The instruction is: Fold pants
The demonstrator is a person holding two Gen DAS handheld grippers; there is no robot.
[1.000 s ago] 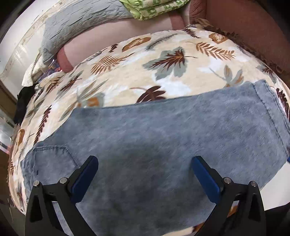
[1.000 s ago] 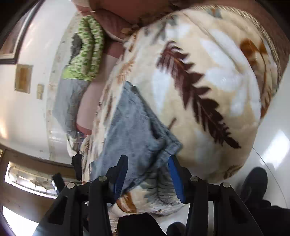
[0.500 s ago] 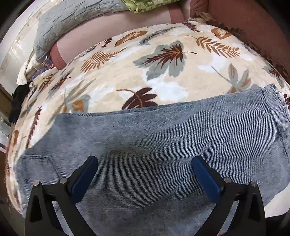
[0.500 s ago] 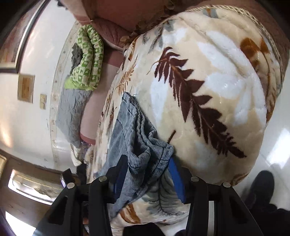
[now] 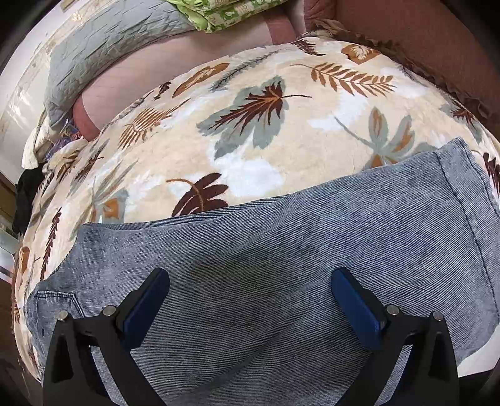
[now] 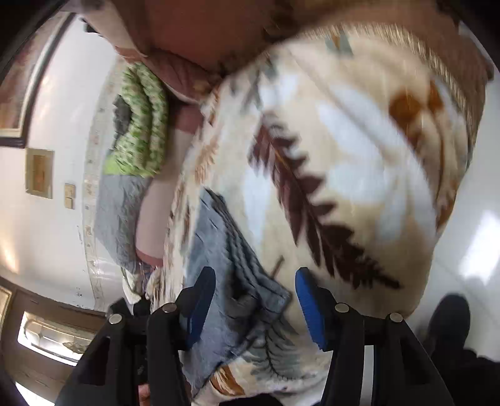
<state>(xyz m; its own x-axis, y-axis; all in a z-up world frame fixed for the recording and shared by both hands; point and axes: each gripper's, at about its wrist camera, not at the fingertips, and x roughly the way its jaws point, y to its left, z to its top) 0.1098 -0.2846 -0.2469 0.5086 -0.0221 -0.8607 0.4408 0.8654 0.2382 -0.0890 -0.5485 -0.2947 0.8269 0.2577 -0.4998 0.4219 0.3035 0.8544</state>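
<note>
- One pants [image 5: 281, 250], grey-blue denim, lying across near side of blanket [image 5: 281, 125]; top layer flat, hem [image 5: 462, 187] at right, pocket [image 5: 53, 299] at left.
- Several layers stacked at near corner [image 6: 265, 299] in right wrist view: at least one fold judged done; exact count not readable.
- Left gripper [image 5: 250, 281]: jaws spread wide, poised over the cloth, pinching nothing.
- Right gripper [image 6: 256, 290]: jaws opening, folded corner between the pads, no pad seen pressing on it; judged a release after laying the fold.
- Remaining, by judgement: perhaps one more fold across the length, then smoothing; bundle looks long, not yet compact.
- Elsewhere on bed: green quilt [image 5: 225, 12], grey quilt [image 5: 103, 47], clear of the pants.
</note>
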